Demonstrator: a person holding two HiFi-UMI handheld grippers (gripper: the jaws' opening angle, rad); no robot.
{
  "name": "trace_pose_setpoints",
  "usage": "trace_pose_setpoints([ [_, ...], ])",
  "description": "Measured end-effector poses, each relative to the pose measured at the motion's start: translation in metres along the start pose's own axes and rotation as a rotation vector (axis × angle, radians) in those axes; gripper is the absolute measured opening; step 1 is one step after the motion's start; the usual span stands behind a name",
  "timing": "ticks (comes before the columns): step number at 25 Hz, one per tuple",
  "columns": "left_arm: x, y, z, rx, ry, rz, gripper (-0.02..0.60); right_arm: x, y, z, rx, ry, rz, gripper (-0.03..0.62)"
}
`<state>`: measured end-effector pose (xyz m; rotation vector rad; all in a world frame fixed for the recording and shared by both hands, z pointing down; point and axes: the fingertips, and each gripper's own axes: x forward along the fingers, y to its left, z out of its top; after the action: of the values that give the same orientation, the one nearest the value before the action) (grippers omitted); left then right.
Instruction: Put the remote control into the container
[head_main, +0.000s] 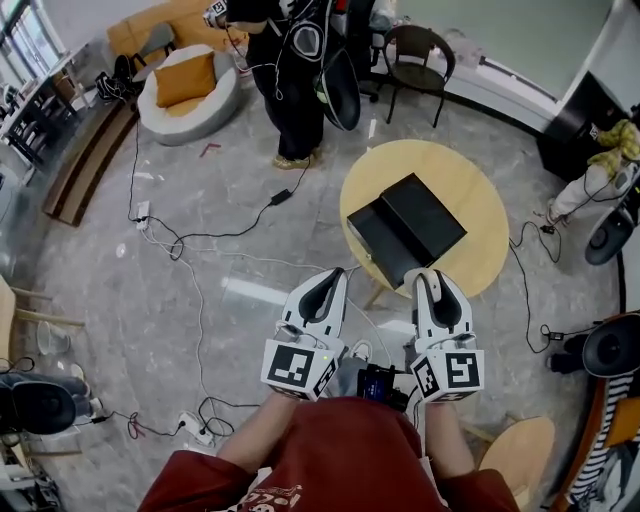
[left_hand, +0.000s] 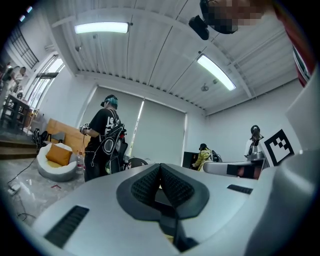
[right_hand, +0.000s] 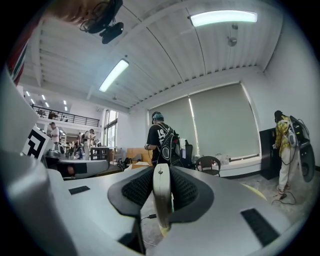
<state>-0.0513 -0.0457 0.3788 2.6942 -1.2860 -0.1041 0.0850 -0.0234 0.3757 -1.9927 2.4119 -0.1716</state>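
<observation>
Two claws: right claw (right_hand: 161, 186) clamped on the remote control (right_hand: 161, 205), slim white bar edge-on, upright between the pads; left claw (left_hand: 160, 174) pinched together, empty. We judge the remote light, stiff, smooth plastic, apt to pivot or slip, so a mid-body hold suits. Black container (head_main: 405, 228) lies open on the round desk (head_main: 485, 205) ahead, remote not in it yet

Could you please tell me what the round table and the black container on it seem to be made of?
The round table looks like light wood or laminate: pale yellow, even, matte top. The black container seems rigid cardboard or plastic: matte black, flat panels, sharp edges.
</observation>
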Motion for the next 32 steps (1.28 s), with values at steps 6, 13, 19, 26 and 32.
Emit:
trace_pose_setpoints([
  [6,0.064,-0.002,0.002,0.021,0.016,0.006,0.015,0.04,-0.048,-0.002,0.022,0.024,0.01,0.114],
  [13,0.13,0.0,0.001,0.037,0.024,0.02,0.015,0.084,-0.092,-0.002,0.033,0.039,0.05,0.114],
  [19,0.178,-0.007,0.002,0.051,0.024,0.026,0.015,0.115,-0.125,-0.001,0.043,0.048,0.085,0.114],
  [26,0.2,-0.003,-0.002,0.052,0.032,0.058,0.015,0.135,-0.142,-0.008,0.049,0.072,0.119,0.114],
  [32,0.198,0.017,-0.008,0.061,0.048,0.046,0.016,0.147,-0.127,-0.02,0.036,0.11,0.113,0.114],
])
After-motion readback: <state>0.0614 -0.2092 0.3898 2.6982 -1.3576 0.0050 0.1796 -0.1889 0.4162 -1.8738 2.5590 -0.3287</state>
